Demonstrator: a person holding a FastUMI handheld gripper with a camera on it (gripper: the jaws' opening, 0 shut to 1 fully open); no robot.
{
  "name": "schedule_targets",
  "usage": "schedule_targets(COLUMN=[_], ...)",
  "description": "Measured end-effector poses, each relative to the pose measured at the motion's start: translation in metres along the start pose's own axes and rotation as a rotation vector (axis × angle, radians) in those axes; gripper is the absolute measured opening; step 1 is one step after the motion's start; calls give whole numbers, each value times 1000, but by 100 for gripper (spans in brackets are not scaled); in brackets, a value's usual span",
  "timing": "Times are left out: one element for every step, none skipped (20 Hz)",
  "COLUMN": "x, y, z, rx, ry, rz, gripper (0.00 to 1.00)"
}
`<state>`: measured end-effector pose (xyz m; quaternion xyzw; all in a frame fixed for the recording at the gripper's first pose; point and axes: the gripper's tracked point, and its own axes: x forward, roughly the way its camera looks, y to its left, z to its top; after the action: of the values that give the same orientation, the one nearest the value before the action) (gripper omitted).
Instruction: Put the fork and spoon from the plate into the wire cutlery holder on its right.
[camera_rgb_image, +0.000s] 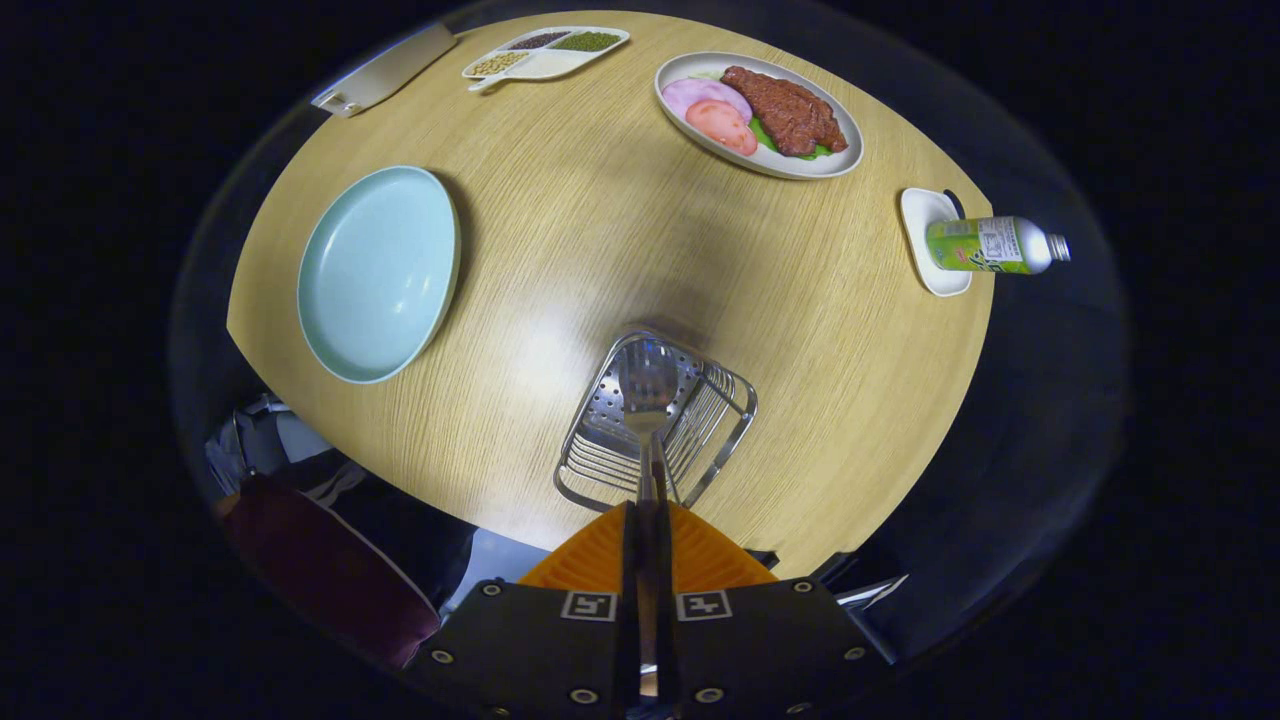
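My gripper (648, 512) is shut on the thin handle of a metal spoon (648, 385). The spoon points straight ahead of the fingers, and its bowl hangs over the inside of the wire cutlery holder (600, 470). The holder stands on the wooden table (600, 230) just beyond the fingertips, with a perforated metal back. A second thin metal shaft (668, 475) runs close beside the spoon's handle; I cannot tell what it is. The pale green plate (378, 272) lies to the left of the holder with nothing on it.
Far across the table are an oval white plate of meat and sliced food (760, 112), a divided tray of beans (545, 52) and a flat white board (385, 70). A green bottle (990, 245) lies on a small white dish at the right. A dark red seat (320, 580) is below the table's near edge.
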<state>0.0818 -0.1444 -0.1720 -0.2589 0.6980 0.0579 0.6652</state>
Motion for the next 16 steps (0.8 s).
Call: schedule_targets(x=[-2, -3, -5, -6, -8, -10, -12, -14, -18, -23, -29, -33, -40, -48, -58, -71], y=[1, 2, 3, 4, 2, 2, 2, 2, 1, 0, 0, 1, 0, 0, 1, 3], z=[3, 4, 5, 6, 7, 8, 10, 12, 15, 19, 21, 24, 27, 30, 34, 37], rx=[1, 10, 14, 17, 23, 32, 44, 58, 78, 101, 125, 145, 165, 191, 224, 257], ry=[-14, -25, -35, -47, -63, -79, -98, -123, -151, -182, -211, -245, -283, -328, -374, -429], rz=[1, 8, 13, 16, 13, 15, 17, 19, 22, 29, 41, 50, 56, 67, 82, 95], gripper=[9, 11, 13, 16, 27, 38, 53, 58, 70, 81, 99, 100, 100, 100, 100, 100])
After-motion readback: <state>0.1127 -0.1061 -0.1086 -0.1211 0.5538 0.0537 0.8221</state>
